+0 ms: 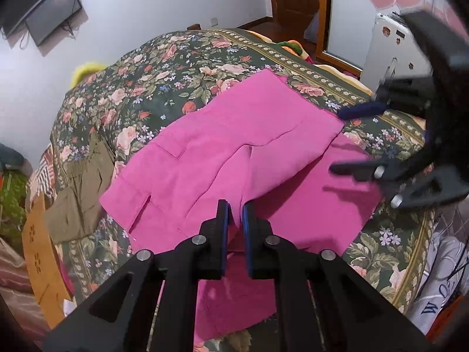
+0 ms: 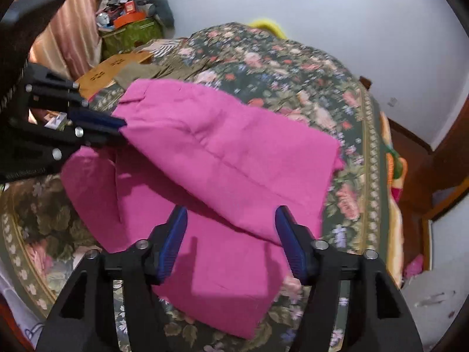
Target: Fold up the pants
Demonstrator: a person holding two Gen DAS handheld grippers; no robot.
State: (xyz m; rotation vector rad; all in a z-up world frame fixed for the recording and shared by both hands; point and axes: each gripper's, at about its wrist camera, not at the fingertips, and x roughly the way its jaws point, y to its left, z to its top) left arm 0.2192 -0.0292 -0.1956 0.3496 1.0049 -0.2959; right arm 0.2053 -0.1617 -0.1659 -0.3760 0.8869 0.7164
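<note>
Left wrist view: pink pants (image 1: 234,146) spread on the bed (image 1: 164,67) over the floral quilt, one layer doubled back over the layer beneath. Left gripper (image 1: 235,214) clenched on a pinch of pink cloth at the near edge of the upper layer, the edge raised off the lower layer. Right gripper (image 1: 348,140) visible at the right edge, blurred, fingers parted, no cloth between them. Olive garment (image 1: 79,193) lying apart at the quilt's left side. Right wrist view: right gripper (image 2: 231,228) with fingers (image 2: 173,240) released and spread above the fold line, nothing held. Left gripper (image 2: 121,127) gripping the folded flap's corner at left. Step in hand, by judgement: mid-fold, flap secured on one side only. Next move, by judgement: regrasp of the free edge before carrying or flattening the fold.
</note>
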